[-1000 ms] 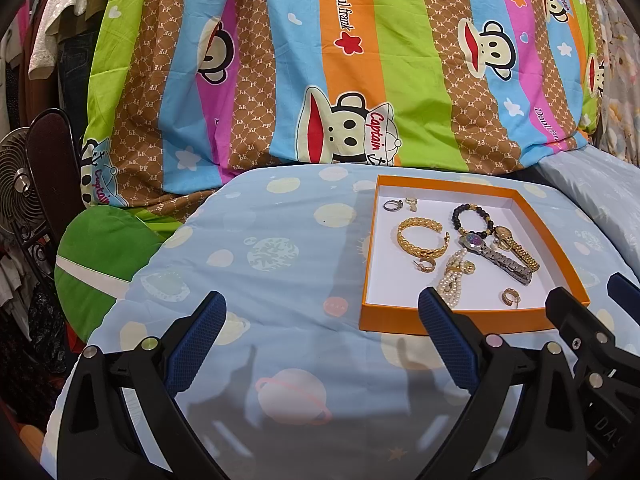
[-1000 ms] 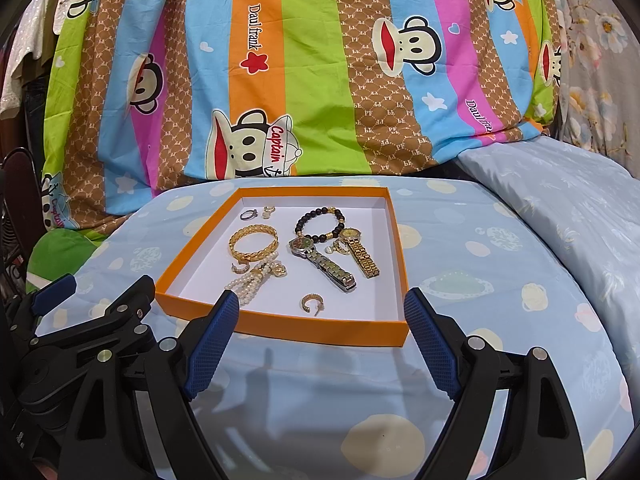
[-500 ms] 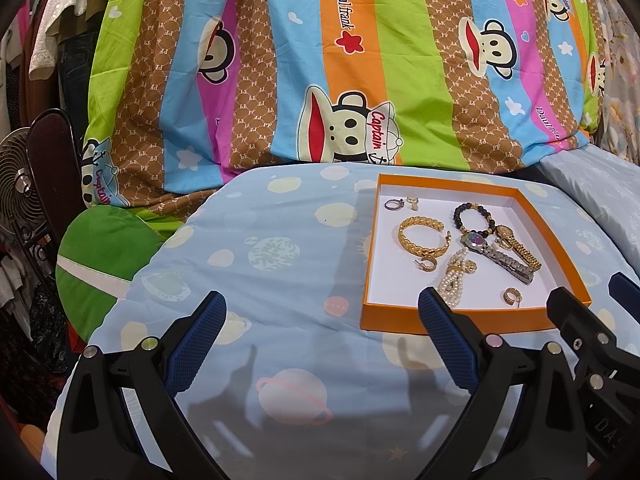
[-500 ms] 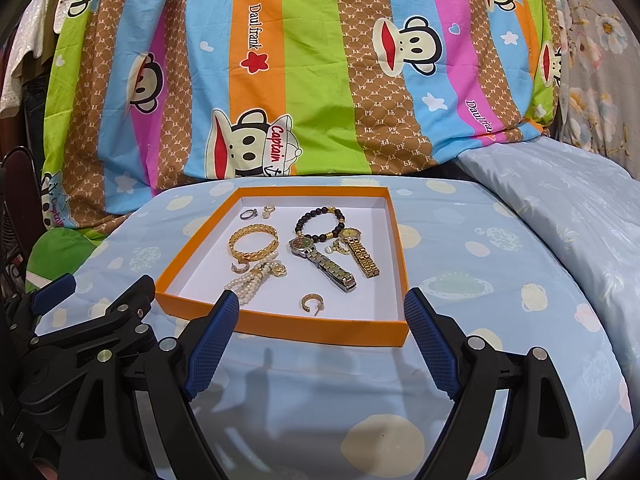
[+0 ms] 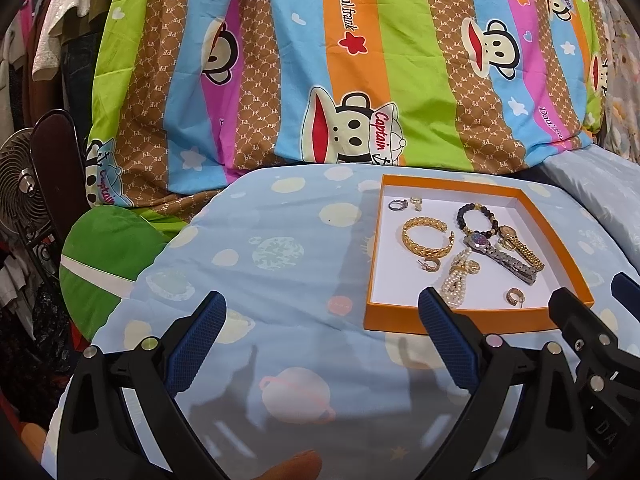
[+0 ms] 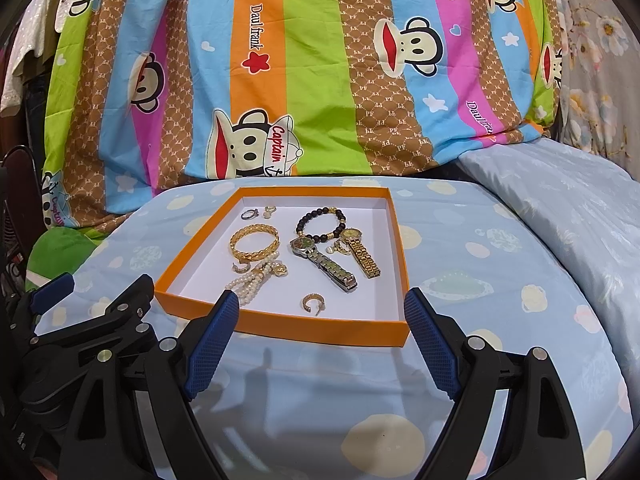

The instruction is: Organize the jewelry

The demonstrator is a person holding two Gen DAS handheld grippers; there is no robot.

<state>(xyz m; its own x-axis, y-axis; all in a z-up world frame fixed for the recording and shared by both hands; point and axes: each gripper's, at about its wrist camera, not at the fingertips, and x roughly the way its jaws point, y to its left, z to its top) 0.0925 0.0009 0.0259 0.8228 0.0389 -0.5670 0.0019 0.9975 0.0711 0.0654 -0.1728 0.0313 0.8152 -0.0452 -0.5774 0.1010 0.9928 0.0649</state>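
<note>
**A:** You're working over a bed (image 6: 500,300) under a pale blue planet-print sheet, with a striped monkey-print quilt (image 6: 320,80) rising behind it. The orange tray (image 6: 280,326) is sitting on the sheet just ahead of your right gripper (image 6: 322,334), whose fingers are standing wide apart with nothing between them.

**B:** And the left one?

**A:** Your left gripper (image 5: 320,334) is also gaping wide and empty, but it's aiming at bare sheet; the tray is lying off to its right. So your right hand is the nearer, I'd say.

**B:** What's closest inside?

**A:** The small gold hoop earring (image 6: 313,303) is lying alone near the front wall, almost dead ahead between your right fingers. The pearl strand (image 6: 250,286) is running diagonally toward your left fingertip, while the silver watch (image 6: 326,264) and gold watch (image 6: 360,254) are lying side by side, bands slanting toward you and rightward.

**B:** Anything in the way?

**A:** Only the tray's front wall; you'd probably be clearing it from above.
</note>
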